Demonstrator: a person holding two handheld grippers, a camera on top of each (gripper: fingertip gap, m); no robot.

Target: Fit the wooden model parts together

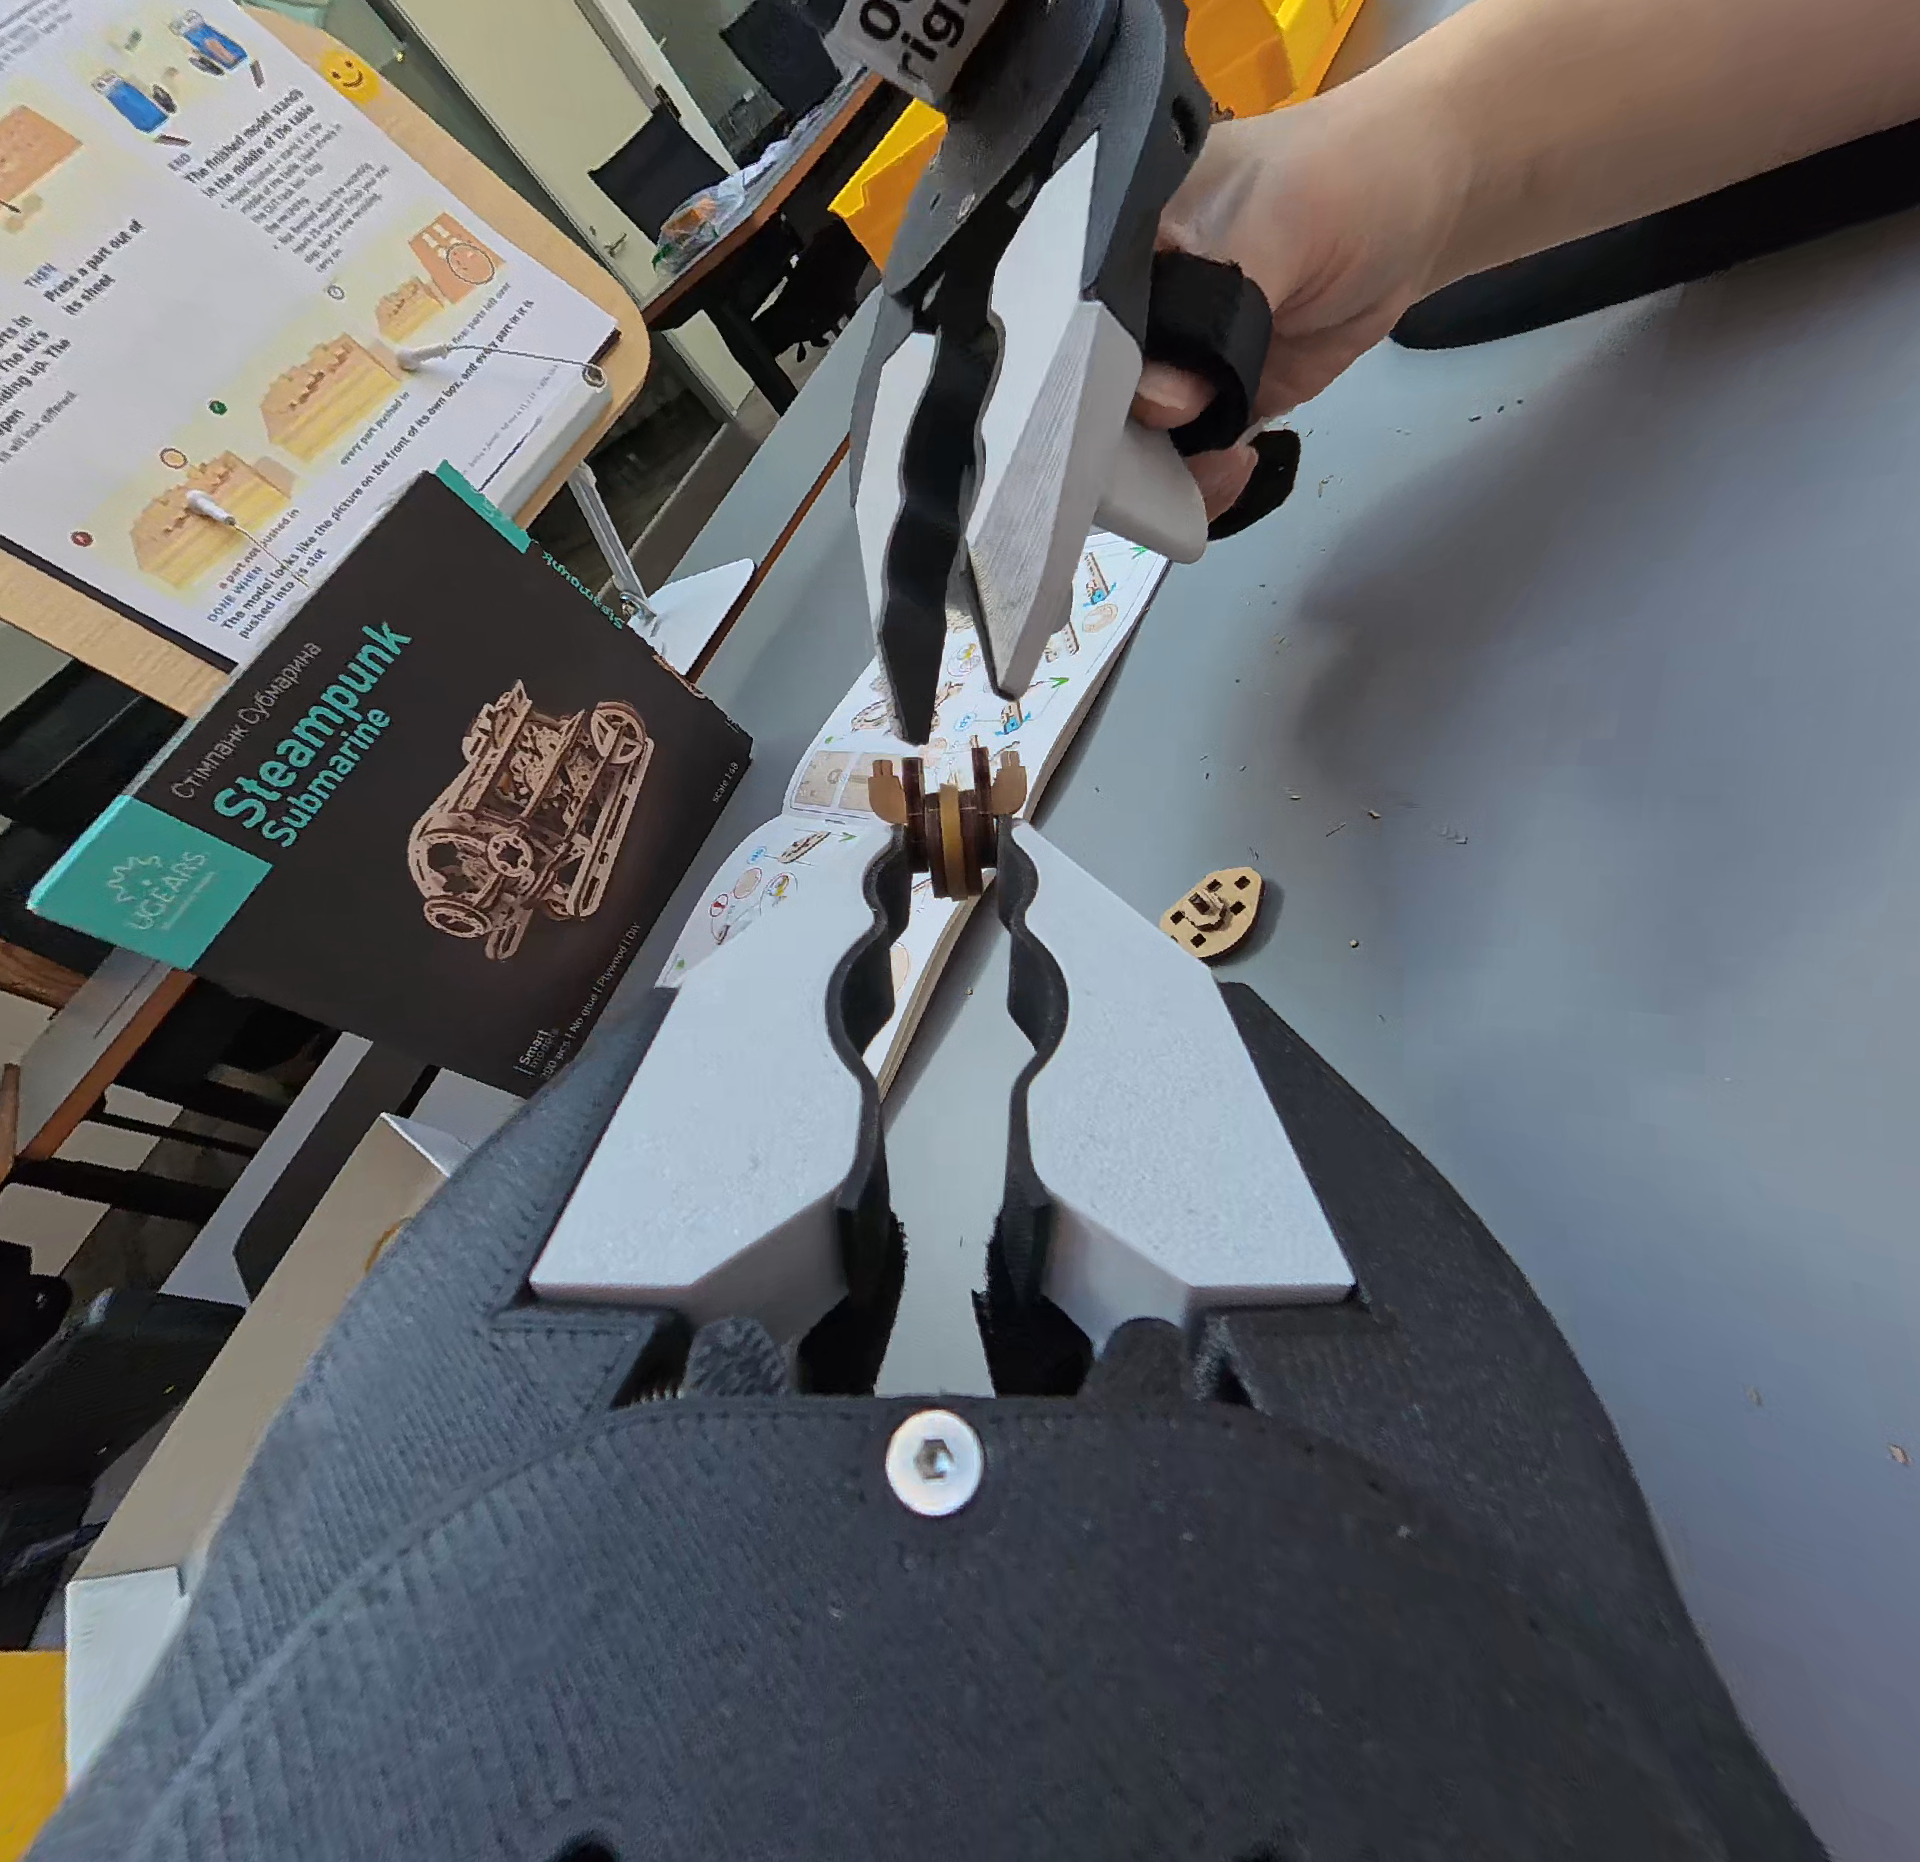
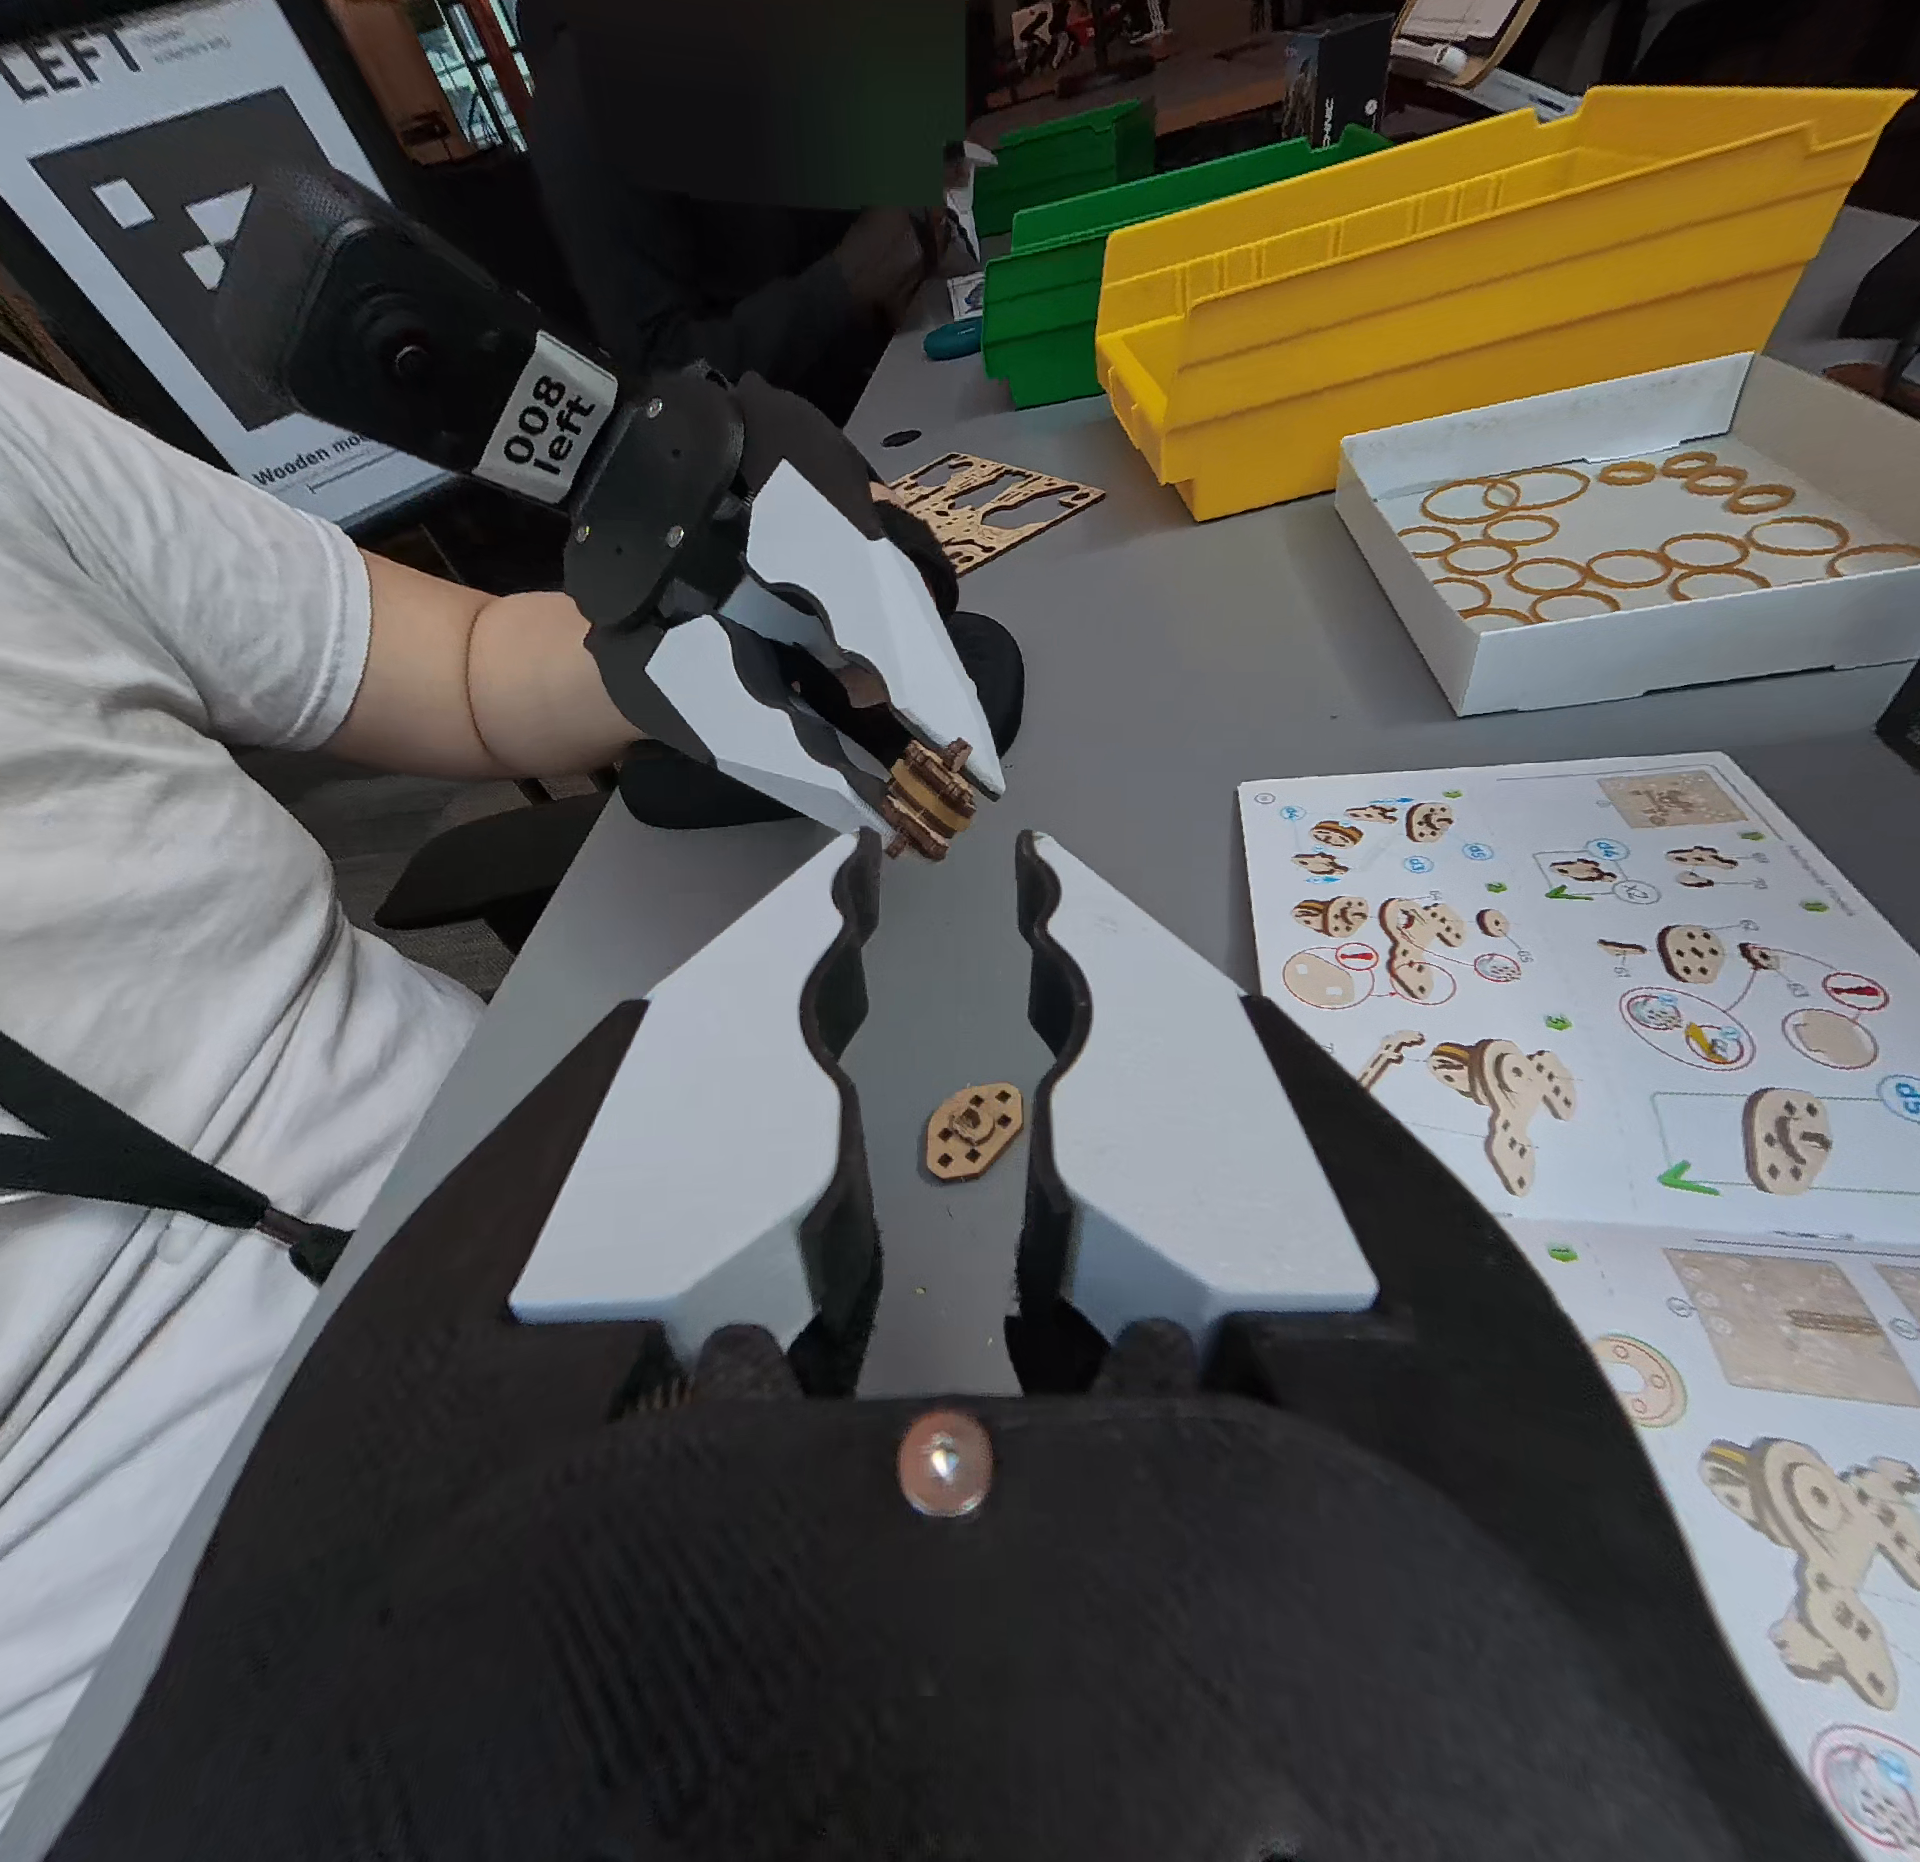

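Note:
My left gripper (image 1: 948,851) is shut on a small wooden assembly (image 1: 943,825) of stacked discs with pegs sticking out both sides, held above the grey table. In the right wrist view the left gripper (image 2: 935,813) holds this assembly (image 2: 928,792) just beyond my right fingertips. My right gripper (image 2: 945,844) is open and empty. In the left wrist view it (image 1: 961,711) comes down from above, tips just over the assembly, not clearly touching. An oval wooden plate with holes (image 2: 974,1130) lies on the table under the right gripper; it also shows in the left wrist view (image 1: 1214,913).
An open instruction booklet (image 2: 1558,981) lies to the right. Behind it stand a white tray (image 2: 1558,669) of wooden rings, a yellow bin (image 2: 1455,306) and green bins (image 2: 1049,306). A punched wooden sheet (image 2: 987,503) lies farther back. The kit box (image 1: 416,804) stands at the table edge. The grippers are tip to tip, or close to it.

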